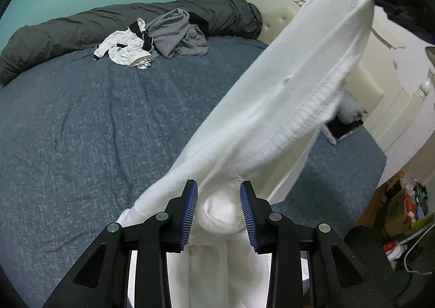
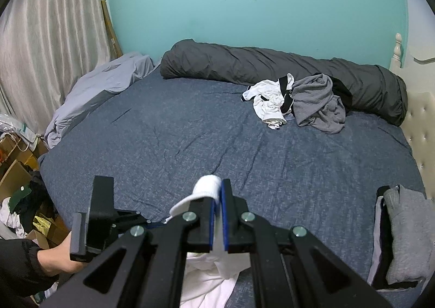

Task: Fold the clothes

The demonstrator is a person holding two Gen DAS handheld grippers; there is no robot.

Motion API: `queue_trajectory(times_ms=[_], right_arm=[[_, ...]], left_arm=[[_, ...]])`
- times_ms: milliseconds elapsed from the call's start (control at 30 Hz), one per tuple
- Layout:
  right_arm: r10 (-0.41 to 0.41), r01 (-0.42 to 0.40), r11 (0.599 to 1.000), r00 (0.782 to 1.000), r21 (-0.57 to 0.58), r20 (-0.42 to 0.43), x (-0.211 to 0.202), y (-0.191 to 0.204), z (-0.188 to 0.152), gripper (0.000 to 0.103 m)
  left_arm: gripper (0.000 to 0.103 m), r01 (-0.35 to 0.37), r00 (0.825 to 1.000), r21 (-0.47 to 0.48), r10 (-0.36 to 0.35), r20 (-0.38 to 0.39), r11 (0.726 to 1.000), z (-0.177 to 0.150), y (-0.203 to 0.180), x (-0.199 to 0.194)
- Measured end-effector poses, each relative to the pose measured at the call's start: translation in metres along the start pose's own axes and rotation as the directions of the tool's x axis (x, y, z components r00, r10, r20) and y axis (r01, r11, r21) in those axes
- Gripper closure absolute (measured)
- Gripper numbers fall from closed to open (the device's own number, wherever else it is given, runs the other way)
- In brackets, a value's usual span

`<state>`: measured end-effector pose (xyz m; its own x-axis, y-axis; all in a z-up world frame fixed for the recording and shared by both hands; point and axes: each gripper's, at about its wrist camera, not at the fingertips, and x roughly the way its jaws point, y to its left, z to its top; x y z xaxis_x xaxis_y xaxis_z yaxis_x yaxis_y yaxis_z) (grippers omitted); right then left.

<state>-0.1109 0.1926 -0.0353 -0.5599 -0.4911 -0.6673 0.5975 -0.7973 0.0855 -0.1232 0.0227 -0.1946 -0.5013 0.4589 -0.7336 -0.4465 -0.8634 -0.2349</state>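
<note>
Left wrist view: white garment point(image 1: 285, 107), hanging stretched above the bed point(image 1: 81, 131) near its front edge. Right gripper point(image 2: 217, 207) pinches one end; left gripper point(image 1: 218, 215) jaws spread, bunched cloth between them, pads apparently not pressing. Step: laying out for folding. Next: regrip a corner. Unfolded heap point(image 1: 152, 36) at far edge.

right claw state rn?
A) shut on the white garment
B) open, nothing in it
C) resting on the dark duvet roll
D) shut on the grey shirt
A: the right claw has its blue pads pinched together on a fold of the white garment, which bulges out past the tips; the grey shirt lies far off on the bed.
</note>
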Motion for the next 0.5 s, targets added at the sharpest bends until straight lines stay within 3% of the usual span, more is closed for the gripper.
queue_trajectory(times_ms=[500], right_arm=[[0.000,0.000,1.000,1.000,0.010,-0.005,0.005,-0.008,-0.003,0.099]], left_arm=[[0.067,0.082,0.996,0.031,-0.082,0.019,0.996,0.002,-0.019,0.002]])
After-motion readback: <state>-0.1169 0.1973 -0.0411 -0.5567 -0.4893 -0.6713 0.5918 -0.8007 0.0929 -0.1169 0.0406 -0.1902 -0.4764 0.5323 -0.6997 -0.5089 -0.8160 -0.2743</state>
